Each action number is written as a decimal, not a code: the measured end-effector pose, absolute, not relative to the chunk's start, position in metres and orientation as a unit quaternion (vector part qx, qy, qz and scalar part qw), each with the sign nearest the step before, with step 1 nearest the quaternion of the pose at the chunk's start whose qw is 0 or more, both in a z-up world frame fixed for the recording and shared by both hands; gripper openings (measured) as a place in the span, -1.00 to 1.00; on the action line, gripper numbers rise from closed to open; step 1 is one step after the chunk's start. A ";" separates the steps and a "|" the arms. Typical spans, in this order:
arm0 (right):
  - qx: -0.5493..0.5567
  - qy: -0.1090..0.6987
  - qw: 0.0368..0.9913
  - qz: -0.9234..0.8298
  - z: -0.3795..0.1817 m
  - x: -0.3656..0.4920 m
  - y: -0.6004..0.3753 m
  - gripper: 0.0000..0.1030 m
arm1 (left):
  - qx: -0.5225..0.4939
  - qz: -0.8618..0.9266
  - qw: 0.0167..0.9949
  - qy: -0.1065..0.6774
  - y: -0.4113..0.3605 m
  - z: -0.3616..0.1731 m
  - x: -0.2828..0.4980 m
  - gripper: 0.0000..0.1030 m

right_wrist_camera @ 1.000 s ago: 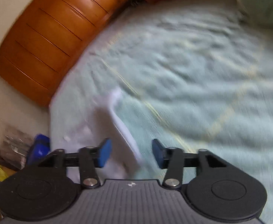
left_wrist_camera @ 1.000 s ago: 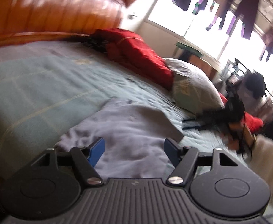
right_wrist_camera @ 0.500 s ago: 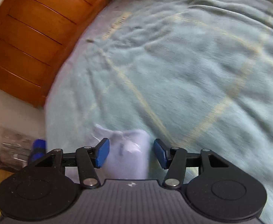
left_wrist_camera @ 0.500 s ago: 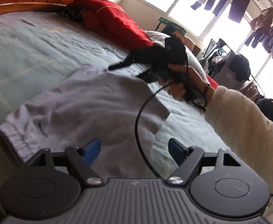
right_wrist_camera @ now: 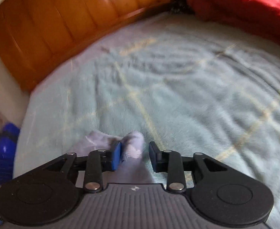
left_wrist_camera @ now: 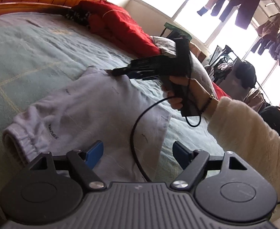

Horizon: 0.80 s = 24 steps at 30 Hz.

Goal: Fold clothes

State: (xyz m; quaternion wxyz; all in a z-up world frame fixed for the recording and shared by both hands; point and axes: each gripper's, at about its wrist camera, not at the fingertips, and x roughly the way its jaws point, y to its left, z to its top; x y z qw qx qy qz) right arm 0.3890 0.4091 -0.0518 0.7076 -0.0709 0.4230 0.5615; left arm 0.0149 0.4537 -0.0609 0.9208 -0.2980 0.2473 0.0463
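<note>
A pale lavender sweatshirt with a ribbed cuff (left_wrist_camera: 94,110) lay spread on the light green blanket with thin yellow lines (left_wrist_camera: 25,43) that covered the bed. The left gripper (left_wrist_camera: 138,151) hovered over the near edge of the sweatshirt, its blue-padded fingers (left_wrist_camera: 95,153) spread wide with nothing between them. At the far corner of the sweatshirt, the right gripper (right_wrist_camera: 133,152), a black tool held by a hand (left_wrist_camera: 180,93) in a fluffy cream sleeve (left_wrist_camera: 250,133), had its tip touching the cloth. In the right wrist view a bunched corner of the sweatshirt sat between the fingers, pressed against the left blue pad (right_wrist_camera: 117,155), while the right finger stood apart from it, so the jaws were narrowed but not closed. A thin black cable (left_wrist_camera: 138,126) looped across the sweatshirt. Beyond the sweatshirt lay a crumpled red quilt (left_wrist_camera: 120,28) beside the orange wooden headboard (right_wrist_camera: 63,22).
</note>
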 end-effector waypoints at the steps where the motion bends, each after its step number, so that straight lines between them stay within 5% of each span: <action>1: -0.054 0.415 0.713 0.563 -0.043 0.388 0.399 -0.23 | -0.297 0.048 0.922 0.244 0.455 -0.061 0.014 0.55; 6: -0.088 0.377 0.683 0.619 -0.018 0.352 0.360 -0.09 | -0.317 0.074 0.911 0.254 0.466 -0.071 0.012 0.58; 11: -0.203 0.343 0.679 0.617 -0.055 0.309 0.320 0.01 | -0.304 0.086 0.911 0.266 0.465 -0.079 0.009 0.59; 24: -0.170 0.326 0.728 0.579 -0.062 0.313 0.308 0.15 | -0.267 0.088 0.909 0.309 0.476 -0.052 0.046 0.61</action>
